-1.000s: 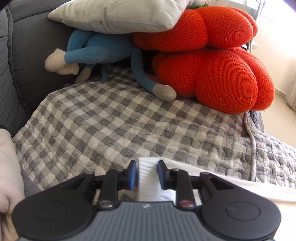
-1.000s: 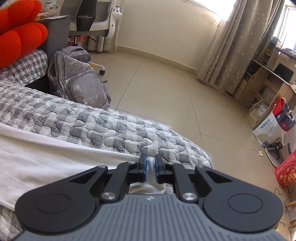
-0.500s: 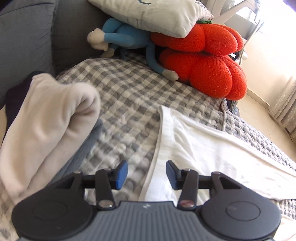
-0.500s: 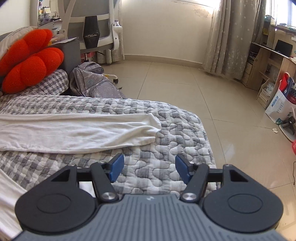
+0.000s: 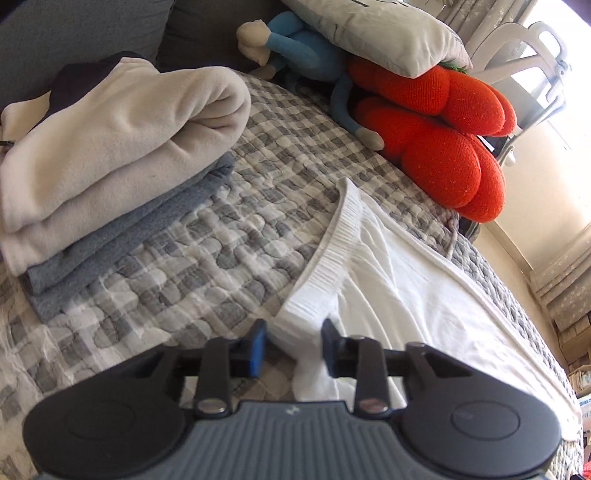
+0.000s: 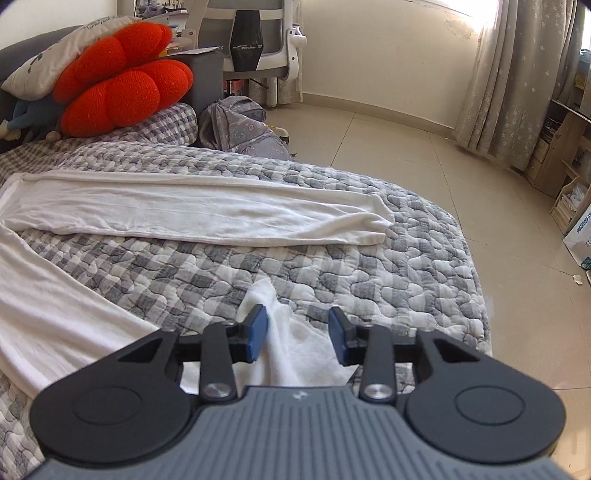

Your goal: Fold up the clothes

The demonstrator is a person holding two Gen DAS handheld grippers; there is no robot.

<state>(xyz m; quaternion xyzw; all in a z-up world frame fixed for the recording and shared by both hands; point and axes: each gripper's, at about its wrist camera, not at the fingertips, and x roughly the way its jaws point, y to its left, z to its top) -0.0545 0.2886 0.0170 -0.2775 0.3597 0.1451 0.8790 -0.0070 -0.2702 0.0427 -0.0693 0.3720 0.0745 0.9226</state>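
White trousers (image 5: 406, 295) lie spread on the checked quilt (image 5: 221, 258). In the left wrist view the ribbed waistband (image 5: 332, 251) runs down to my left gripper (image 5: 293, 347). Its jaws are closing with the waistband's near corner between them, and a gap still shows at the left pad. In the right wrist view one trouser leg (image 6: 192, 218) lies straight across the quilt (image 6: 332, 266). The other leg (image 6: 55, 314) comes in from the left. Its bunched hem (image 6: 295, 343) sits between the closing jaws of my right gripper (image 6: 297, 334).
A folded cream fleece (image 5: 110, 140) lies on a folded blue towel (image 5: 129, 236) to the left of the waistband. Red knitted cushions (image 5: 450, 147), a blue soft toy (image 5: 306, 48) and a pillow (image 5: 369, 29) crowd the head end. Beyond the quilt's edge are a backpack (image 6: 240, 125) and tiled floor (image 6: 443, 166).
Both grippers let go of the white fabric, opened wide and moved sideways along the garment. Now they have narrowed again, the left around the waistband corner, the right around the near leg's hem.
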